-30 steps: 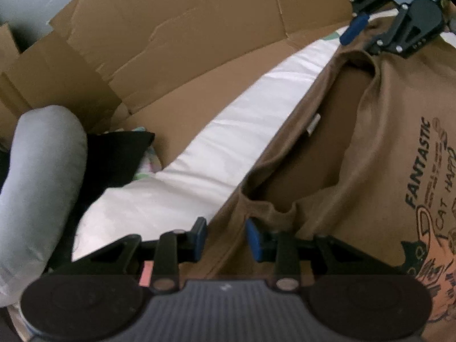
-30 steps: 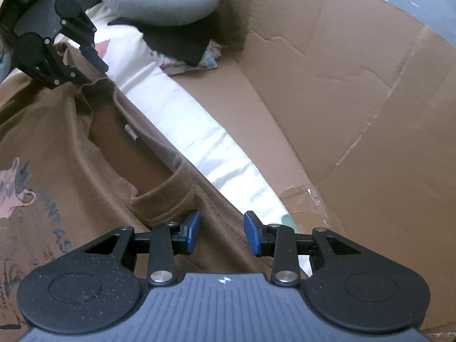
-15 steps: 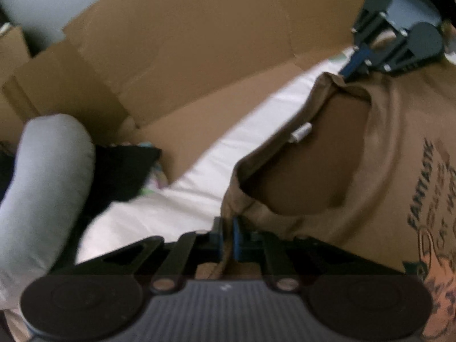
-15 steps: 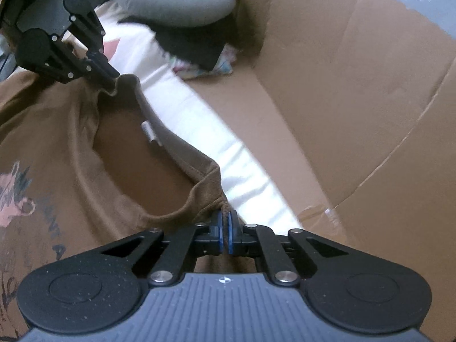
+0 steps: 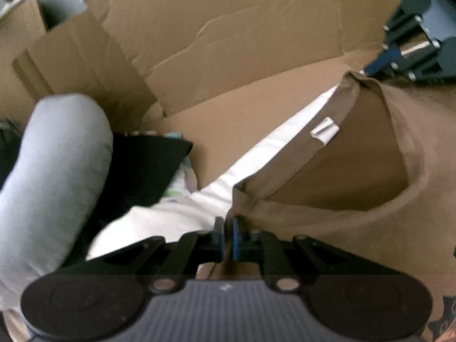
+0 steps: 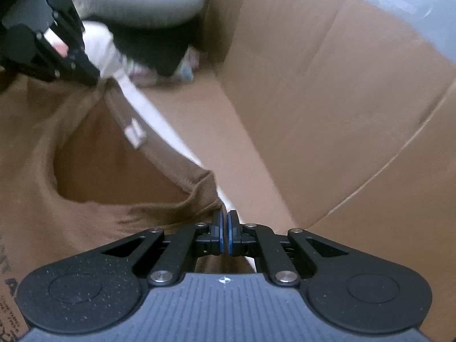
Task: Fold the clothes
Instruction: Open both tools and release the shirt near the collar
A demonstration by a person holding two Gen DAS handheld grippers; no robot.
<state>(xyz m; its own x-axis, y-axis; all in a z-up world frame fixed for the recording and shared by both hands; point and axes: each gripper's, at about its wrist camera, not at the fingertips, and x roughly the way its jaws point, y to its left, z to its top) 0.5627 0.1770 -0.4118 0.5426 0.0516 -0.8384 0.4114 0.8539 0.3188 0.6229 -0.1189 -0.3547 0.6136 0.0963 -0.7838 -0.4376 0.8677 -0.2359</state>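
Both grippers, left gripper [image 5: 227, 235] and right gripper [image 6: 225, 235], pinch brown T-shirt [image 5: 384, 199] collar; label [image 5: 325, 131] unreadable.

The left claw [image 5: 227, 235] and the right claw [image 6: 225, 235] both point steeply downward with their blue pads pinched together on cloth, each claw appearing at the far edge of the other's view.
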